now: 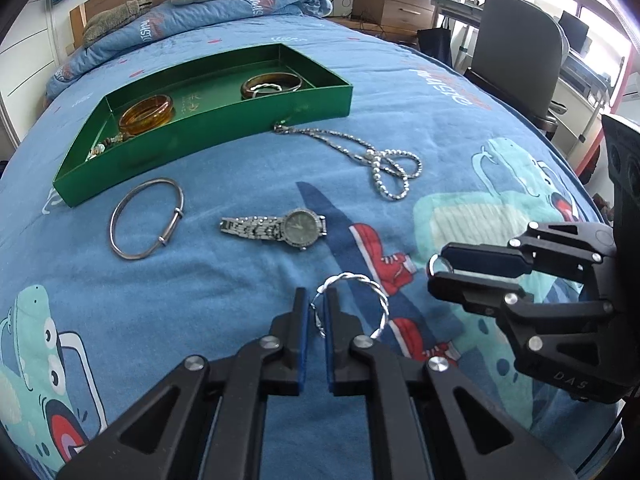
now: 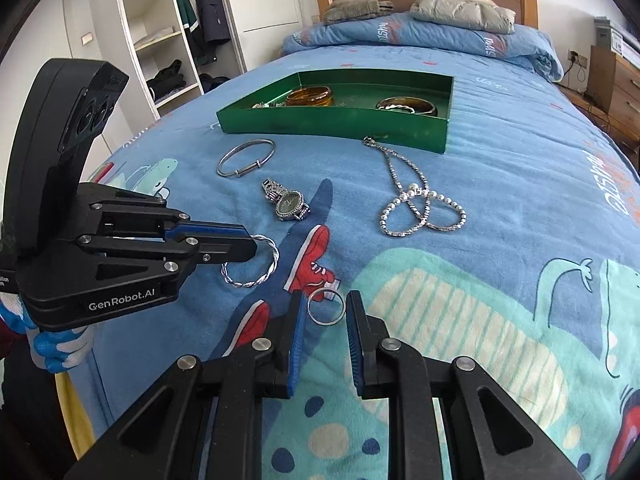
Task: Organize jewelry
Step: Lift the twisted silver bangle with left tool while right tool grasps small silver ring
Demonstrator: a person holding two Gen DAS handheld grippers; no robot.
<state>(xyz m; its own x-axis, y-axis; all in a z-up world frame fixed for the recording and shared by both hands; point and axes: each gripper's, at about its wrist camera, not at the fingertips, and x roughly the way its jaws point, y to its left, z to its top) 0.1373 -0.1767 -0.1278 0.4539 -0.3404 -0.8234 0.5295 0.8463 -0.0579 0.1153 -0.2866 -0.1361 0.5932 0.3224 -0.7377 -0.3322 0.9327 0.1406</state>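
left gripper (image 1: 318, 306): angled down toward the bed, jaws nearly together, blue pads pinching the rim of a twisted silver bangle (image 1: 352, 304).
right gripper (image 2: 325, 312): also tilted downward, just beside the left one, jaws narrowly apart with a plain silver ring (image 2: 326, 307) between the pads; whether they pressed on it could not be told.
hands: hidden behind the gripper bodies; only a patterned blue-and-white sleeve (image 2: 52, 344) showed under the left gripper.
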